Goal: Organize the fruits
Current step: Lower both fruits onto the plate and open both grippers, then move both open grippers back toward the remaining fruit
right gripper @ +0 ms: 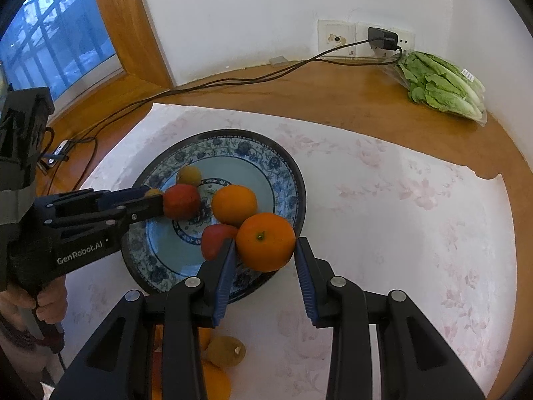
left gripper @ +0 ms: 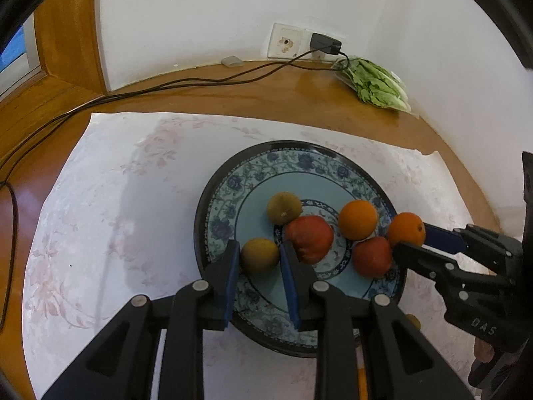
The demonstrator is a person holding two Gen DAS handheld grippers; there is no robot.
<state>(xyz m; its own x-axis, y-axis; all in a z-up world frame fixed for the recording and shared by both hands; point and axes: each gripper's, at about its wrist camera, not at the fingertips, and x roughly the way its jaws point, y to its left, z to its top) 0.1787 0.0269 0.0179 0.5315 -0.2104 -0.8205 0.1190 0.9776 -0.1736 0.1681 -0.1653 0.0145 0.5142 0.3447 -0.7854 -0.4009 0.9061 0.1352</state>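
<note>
- Your left gripper (left gripper: 260,256) is clamped on a yellow-green kiwi-like fruit (left gripper: 260,255), its blue pads tight against both sides, over the 7 o'clock part of the blue floral plate (left gripper: 293,158).
- Your right gripper (right gripper: 265,250) is closed on an orange (right gripper: 265,242), stem scar facing the camera, at the plate's 4 o'clock rim in the right wrist view (whether the orange rests on the rim or hangs just above it, the views do not settle).
- On the plate, in the left wrist view: a second greenish fruit (left gripper: 284,207) just above centre at 11 o'clock, a large red fruit (left gripper: 309,238) at centre, touching your left gripper's right finger, a second orange (left gripper: 358,219) at 2 o'clock, and a smaller red fruit (left gripper: 372,256) at 4 o'clock, just beside the gripped orange.
- The plate sits on a white cloth with pale pink flowers (left gripper: 110,206), spread on a wooden table (left gripper: 299,96).
- More fruit lies on the cloth under your right gripper, at 6 o'clock in its view: a brownish kiwi (right gripper: 226,350) and part of another orange (right gripper: 215,381).
- A bag of lettuce (right gripper: 443,83) lies at 1 o'clock against the wall, below a plugged-in charger (right gripper: 383,38) (its cable runs left along the table).
</note>
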